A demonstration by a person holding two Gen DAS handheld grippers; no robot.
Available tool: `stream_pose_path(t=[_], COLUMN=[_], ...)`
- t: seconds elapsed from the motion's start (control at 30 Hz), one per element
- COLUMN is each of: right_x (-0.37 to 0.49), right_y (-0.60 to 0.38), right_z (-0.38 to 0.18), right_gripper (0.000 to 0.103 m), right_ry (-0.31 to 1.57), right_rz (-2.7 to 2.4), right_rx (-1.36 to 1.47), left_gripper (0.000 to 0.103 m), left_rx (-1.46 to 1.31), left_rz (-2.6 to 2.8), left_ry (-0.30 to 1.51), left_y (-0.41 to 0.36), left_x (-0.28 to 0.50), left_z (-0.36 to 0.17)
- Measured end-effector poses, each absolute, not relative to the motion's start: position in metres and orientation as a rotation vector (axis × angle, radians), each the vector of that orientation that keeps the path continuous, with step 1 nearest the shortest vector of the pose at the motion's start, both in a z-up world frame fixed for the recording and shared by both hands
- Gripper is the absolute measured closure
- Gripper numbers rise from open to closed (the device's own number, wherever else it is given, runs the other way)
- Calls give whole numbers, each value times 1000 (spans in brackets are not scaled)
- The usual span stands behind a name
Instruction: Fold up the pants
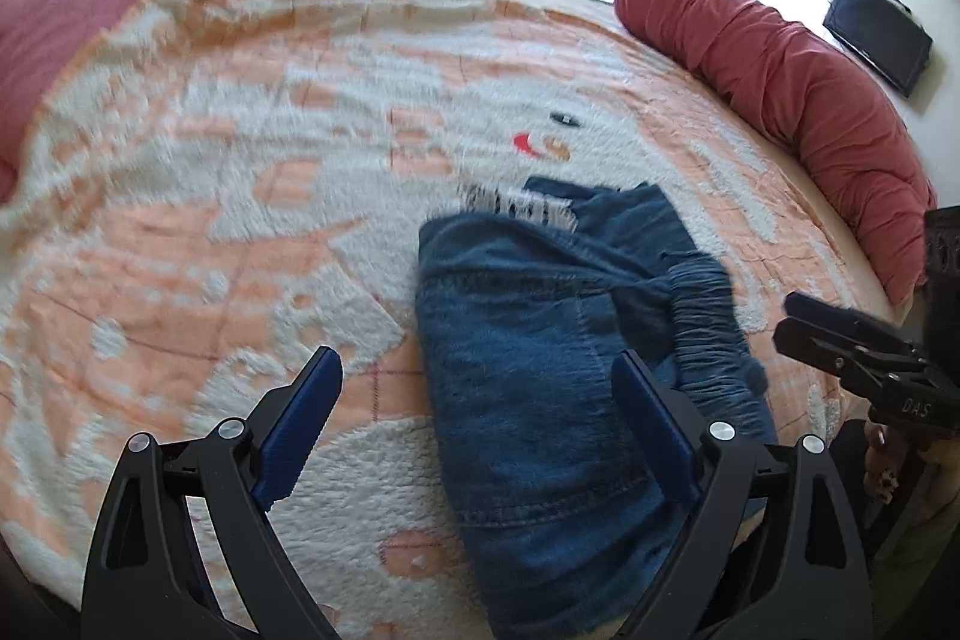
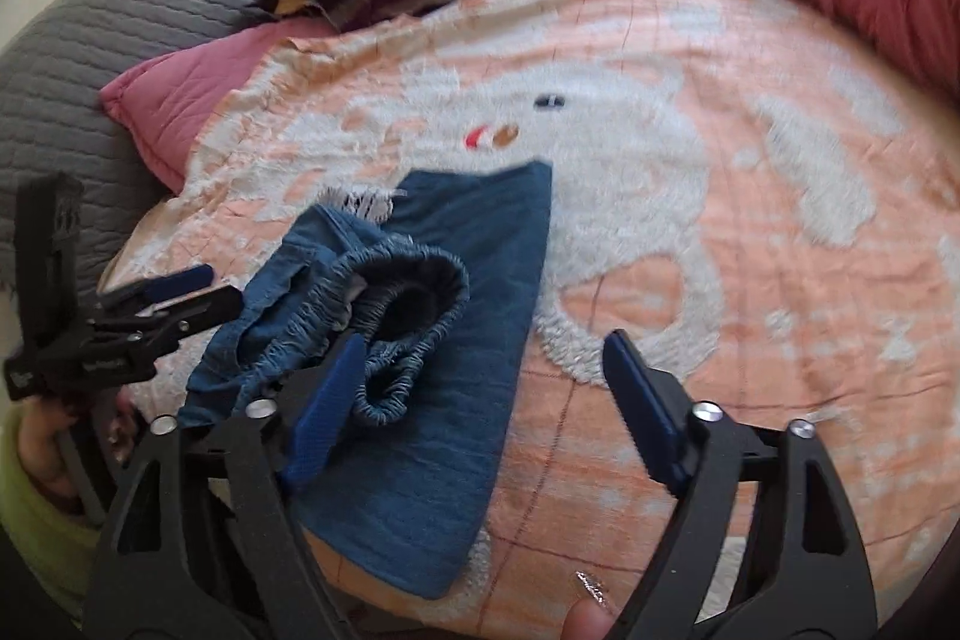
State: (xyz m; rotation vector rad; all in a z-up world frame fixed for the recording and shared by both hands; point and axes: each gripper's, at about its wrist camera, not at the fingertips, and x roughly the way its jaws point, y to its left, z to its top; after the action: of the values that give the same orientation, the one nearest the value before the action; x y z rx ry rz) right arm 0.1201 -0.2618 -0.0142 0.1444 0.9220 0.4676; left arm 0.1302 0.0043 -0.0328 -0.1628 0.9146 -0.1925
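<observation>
Right now the pants [image 2: 432, 340] are lying partly folded on the bed [image 2: 750, 280], long axis running away from both grippers; the left gripper [image 1: 474, 430] and right gripper [image 2: 480, 394] are hovering spread, empty, the elastic waistband [image 2: 408, 292] bunching nearest the right fingers [image 2: 327, 400].

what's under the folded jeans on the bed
The jeans lie on a peach and white fleece blanket, which shows all around them. Whatever sits directly beneath the denim is covered, and so is anything between the folded layers.

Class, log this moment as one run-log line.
left claw: open | right claw: open | pants: folded on blanket, unheld
</observation>
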Motion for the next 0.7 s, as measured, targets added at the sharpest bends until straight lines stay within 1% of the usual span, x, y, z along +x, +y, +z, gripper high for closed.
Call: stream_pose_path(t=[0.1,0.23,0.3,0.33,0.4,0.47,0.5,0.53,0.57,0.67,0.7], right_x=[131,146,153,157,160,160,158,156,152,146,146], right_y=[-261,-261,-260,-257,-248,-243,-239,-235,-230,-219,-216], right_z=[-29,-43,-47,-49,-54,-54,-54,-52,-48,-32,-26], right_gripper=[40,42,42,42,43,66,85,89,91,93,93], right_ry=[976,1026,1043,1051,1046,1025,1015,1004,978,910,891], right_rz=[494,519,532,537,536,533,560,580,570,564,568], right_rx=[190,249,257,244,205,178,180,181,146,69,56], left_gripper=[13,15,24,32,39,49,53,60,63,68,68], left_rx=[-229,-257,-254,-264,-264,-253,-248,-238,-230,-232,-233], left_rz=[-233,-269,-284,-300,-303,-301,-305,-305,-301,-303,-305], left_ry=[954,983,982,982,978,966,959,949,938,921,914], left_y=[6,0,-5,-7,-11,-15,-16,-18,-19,-18,-18], left_x=[139,146,147,148,149,148,148,148,147,150,152], left_z=[-49,-63,-64,-65,-65,-64,-62,-59,-56,-48,-44])
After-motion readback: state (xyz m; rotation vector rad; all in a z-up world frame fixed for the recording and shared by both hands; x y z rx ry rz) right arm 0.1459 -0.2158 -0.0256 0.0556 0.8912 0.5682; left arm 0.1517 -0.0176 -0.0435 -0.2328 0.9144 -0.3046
